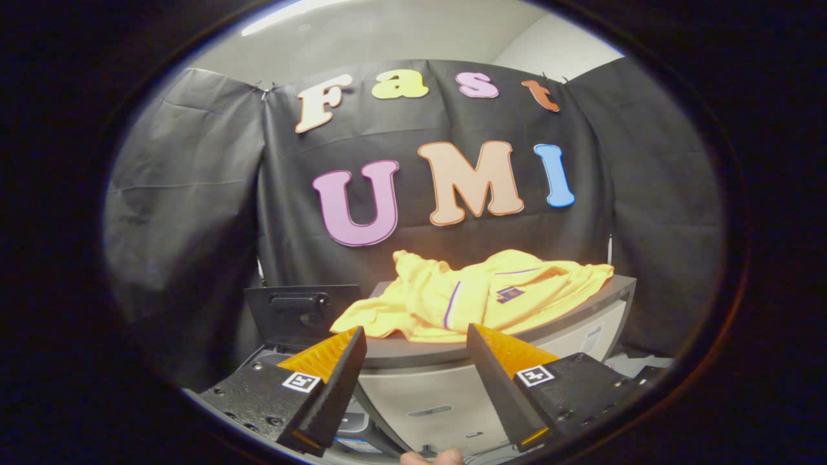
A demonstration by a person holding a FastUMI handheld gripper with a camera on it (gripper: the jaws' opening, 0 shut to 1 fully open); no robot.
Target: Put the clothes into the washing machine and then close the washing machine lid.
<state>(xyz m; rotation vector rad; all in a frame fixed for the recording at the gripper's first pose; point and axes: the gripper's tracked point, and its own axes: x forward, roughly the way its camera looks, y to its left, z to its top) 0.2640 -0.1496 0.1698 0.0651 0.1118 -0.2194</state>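
Black cloth backs the booth — before it a grey cabinet carries the crumpled yellow shirt. Just short of it, the gripper holds its fingers spread apart, gripping nothing — dark raised lid beside.

Gripper view: fisheye cam rode on gripper, looked fwd along both fingers, which sat apart at bottom of view. Faced booth's back wall roughly level, slightly downward. Close to grey unit just ahead; yellow garment on its top lay beyond fingertips, near cam. Single view, no overlap.
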